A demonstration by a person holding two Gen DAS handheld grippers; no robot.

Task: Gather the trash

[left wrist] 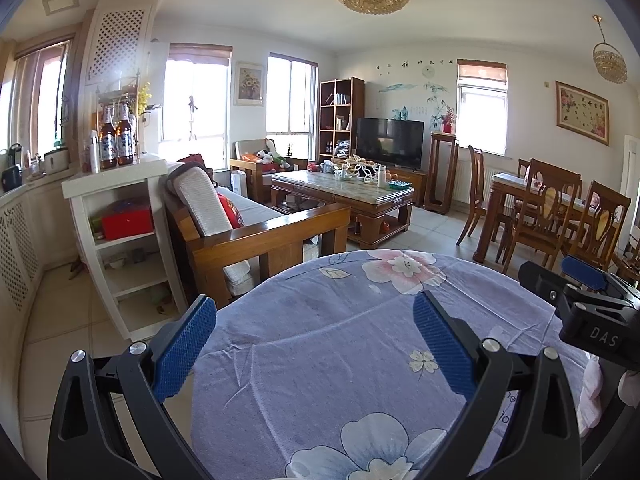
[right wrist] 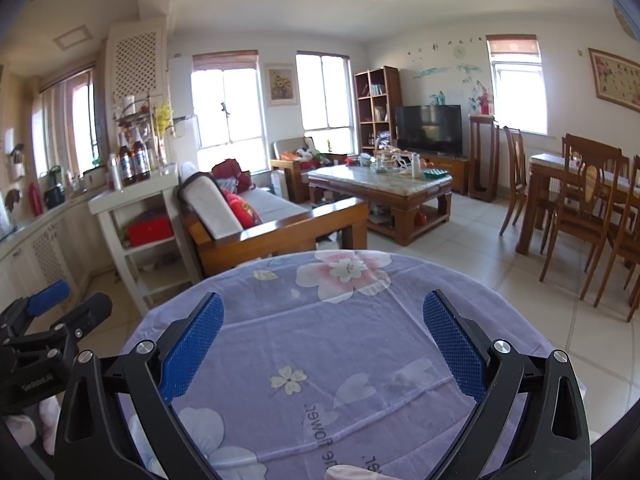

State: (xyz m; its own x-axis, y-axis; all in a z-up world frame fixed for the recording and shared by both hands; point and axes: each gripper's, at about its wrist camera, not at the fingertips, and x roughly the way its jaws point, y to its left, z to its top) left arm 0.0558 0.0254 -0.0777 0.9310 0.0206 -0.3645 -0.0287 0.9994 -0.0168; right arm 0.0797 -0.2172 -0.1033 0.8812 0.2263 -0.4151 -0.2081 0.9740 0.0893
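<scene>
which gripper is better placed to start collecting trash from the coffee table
Neither clearly. The left gripper and the right gripper are both open and empty over the floral tablecloth, facing the coffee table far across the room. No trash shows on the cloth.

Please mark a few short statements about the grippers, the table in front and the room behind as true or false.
1. Both hand-held grippers, the left and the right, are open and hold nothing. True.
2. The cloth under them is plain white. False: it is lilac with flowers.
3. Two bottles stand on the white shelf. True.
4. The TV shows a bright picture. False: its screen is dark.
5. Trash lies between the left fingers. False: only bare cloth shows there.
</scene>
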